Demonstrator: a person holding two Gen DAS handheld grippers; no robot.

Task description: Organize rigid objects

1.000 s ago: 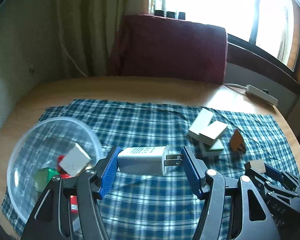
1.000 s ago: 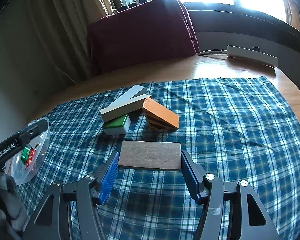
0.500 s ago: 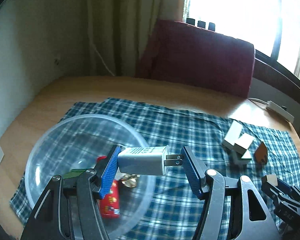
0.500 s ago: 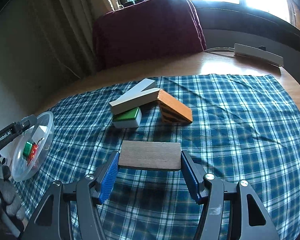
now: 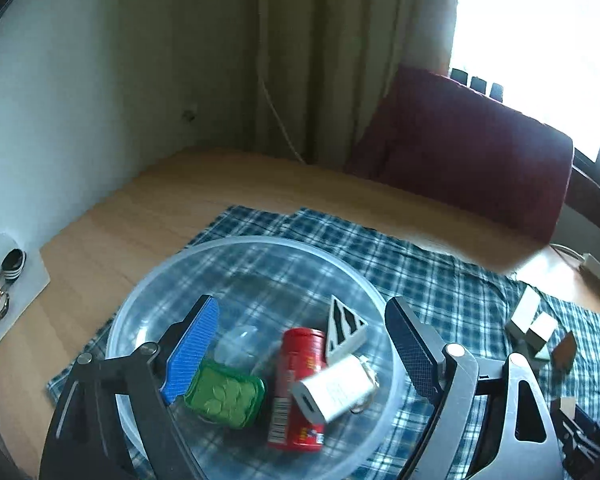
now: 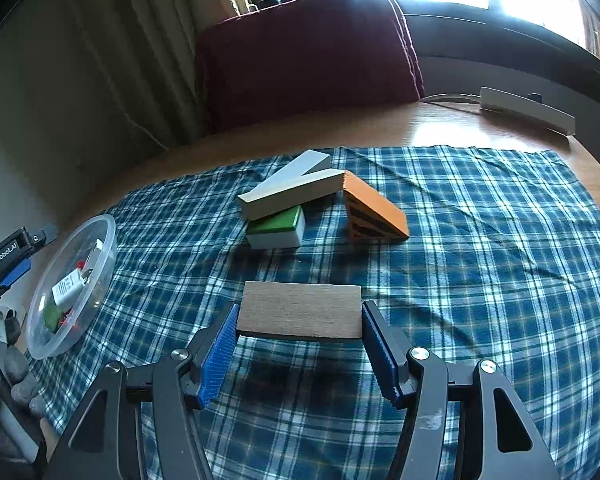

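Note:
My left gripper [image 5: 300, 344] hangs open over the clear plastic bowl [image 5: 236, 248]. In the bowl lie the white charger [image 5: 334, 392], a red can [image 5: 298, 384], a green tin [image 5: 224, 394] and a striped white wedge [image 5: 344, 328]. My right gripper [image 6: 298, 340] is shut on a brown wooden block [image 6: 300, 310], held above the plaid cloth [image 6: 480, 260]. Beyond it lie two long white blocks [image 6: 292, 188] leaning on a green-topped block [image 6: 278, 226], and an orange striped wedge [image 6: 374, 212]. The bowl [image 6: 70, 280] and the left gripper [image 6: 8, 264] show at the far left.
A dark red cushion [image 6: 308, 52] stands at the back of the wooden table [image 5: 160, 208]. A white power strip [image 6: 526, 110] lies at the back right. Keys on a white card [image 5: 4, 292] lie left of the bowl. A curtain and wall bound the left side.
My left gripper moved left over the bowl, opened and let go of the white charger, which now lies in the bowl. The right gripper still holds the wooden block, shifted slightly.

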